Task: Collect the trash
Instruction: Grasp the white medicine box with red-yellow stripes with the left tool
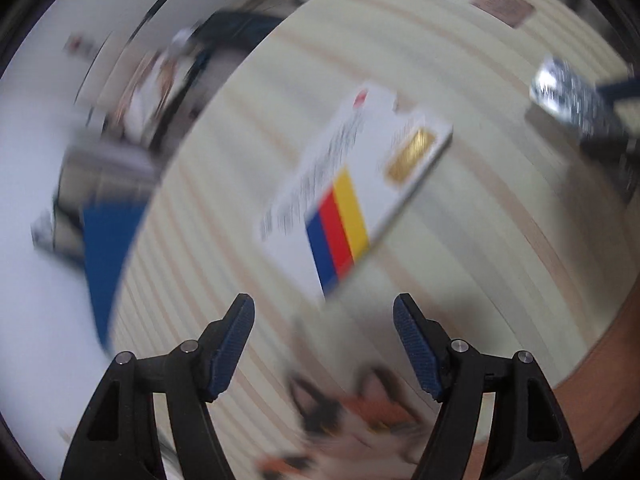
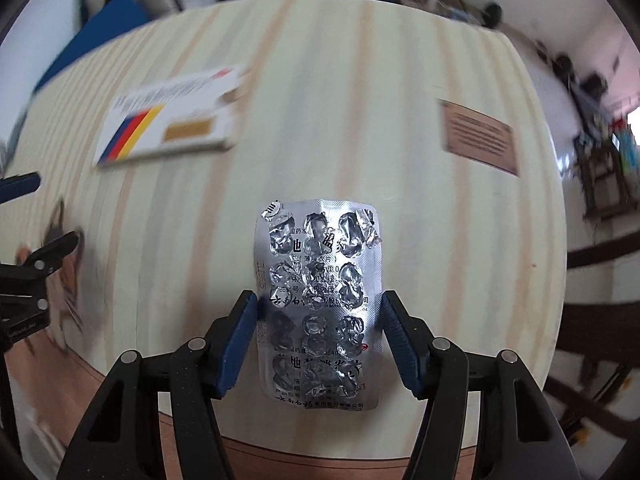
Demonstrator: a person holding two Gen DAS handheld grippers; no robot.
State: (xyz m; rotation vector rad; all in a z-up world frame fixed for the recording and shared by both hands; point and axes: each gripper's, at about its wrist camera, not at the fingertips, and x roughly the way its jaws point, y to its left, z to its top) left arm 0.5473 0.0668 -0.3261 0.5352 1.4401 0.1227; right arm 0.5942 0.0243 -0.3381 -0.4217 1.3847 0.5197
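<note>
On the round, pale striped wooden table point(image 2: 400, 80) I count 1 blister pack point(image 2: 318, 300), 1 white box point(image 2: 172, 120) and 1 brown card point(image 2: 478, 136). The pack is a silver foil rectangle with 12 crushed, empty pockets in 4 rows of 3. Its long axis runs along the fingers of the right gripper point(image 2: 318, 338), pointing away from the near edge of the table. This gripper clasps the pack by its 2 long edges between blue ribbed pads. The left gripper point(image 1: 324, 346) is released and empty, above a blurred orange and black wrapper point(image 1: 360, 412). The flat cardboard box has 3 stripes: blue, red, yellow.
</note>
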